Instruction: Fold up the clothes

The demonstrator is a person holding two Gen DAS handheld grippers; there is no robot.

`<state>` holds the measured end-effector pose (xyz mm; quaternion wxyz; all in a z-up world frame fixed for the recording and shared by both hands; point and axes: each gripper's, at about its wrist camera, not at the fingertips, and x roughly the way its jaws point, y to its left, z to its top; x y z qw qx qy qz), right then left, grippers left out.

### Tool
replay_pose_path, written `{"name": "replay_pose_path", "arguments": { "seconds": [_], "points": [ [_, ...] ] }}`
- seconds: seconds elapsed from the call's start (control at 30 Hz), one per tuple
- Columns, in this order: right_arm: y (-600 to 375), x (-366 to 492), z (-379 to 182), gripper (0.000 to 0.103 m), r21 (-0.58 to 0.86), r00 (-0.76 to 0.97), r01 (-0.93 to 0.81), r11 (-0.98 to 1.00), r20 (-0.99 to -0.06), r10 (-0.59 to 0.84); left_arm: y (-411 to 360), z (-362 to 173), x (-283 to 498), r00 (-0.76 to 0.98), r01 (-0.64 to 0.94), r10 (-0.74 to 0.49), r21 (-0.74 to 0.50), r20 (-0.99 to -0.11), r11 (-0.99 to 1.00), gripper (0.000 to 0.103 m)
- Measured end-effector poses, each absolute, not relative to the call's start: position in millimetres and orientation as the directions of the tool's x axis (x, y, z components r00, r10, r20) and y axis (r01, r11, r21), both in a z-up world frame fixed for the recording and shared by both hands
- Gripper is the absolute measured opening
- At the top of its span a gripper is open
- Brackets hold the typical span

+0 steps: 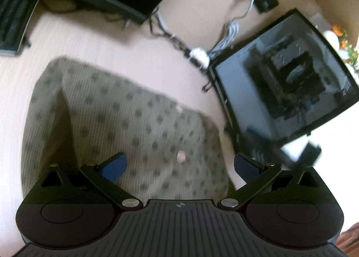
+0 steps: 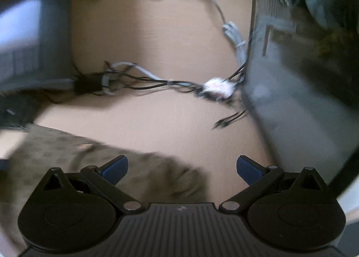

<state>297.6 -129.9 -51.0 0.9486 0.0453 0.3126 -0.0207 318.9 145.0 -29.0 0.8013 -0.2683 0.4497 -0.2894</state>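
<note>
The dotted olive garment [image 1: 116, 122] lies flat on the worktop [image 1: 94, 39], directly at 12 o'clock under the wide, empty left tool [image 1: 179, 167], but at 9 o'clock of the wide, empty right tool [image 2: 181, 169].

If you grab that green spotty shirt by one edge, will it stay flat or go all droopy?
Probably droopy. The shirt is soft ribbed cloth lying folded on the desk, with a crease near its left side, so it would likely sag and unfold. It looks light, so it should lift easily. Both the left tongs and the right tongs are open, holding nothing.
</note>
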Motion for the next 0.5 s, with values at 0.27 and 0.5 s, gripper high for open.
{"name": "replay_pose_path", "arguments": {
  "seconds": [0.27, 0.5],
  "points": [
    [-115.0, 306.1, -57.1, 0.103, 0.206, 0.787, -0.010, 0.978, -0.602, 0.135, 143.3, -54.9, 369.9, 0.462, 0.135, -0.684, -0.717, -0.565, 0.684, 0.103],
    [-124.2, 313.5, -55.3, 0.103, 0.212, 0.790, -0.001, 0.977, -0.599, 0.131, 155.0, -71.2, 380.1, 0.438, 0.078, -0.700, -0.752, -0.564, 0.655, 0.103]
  ]
}}
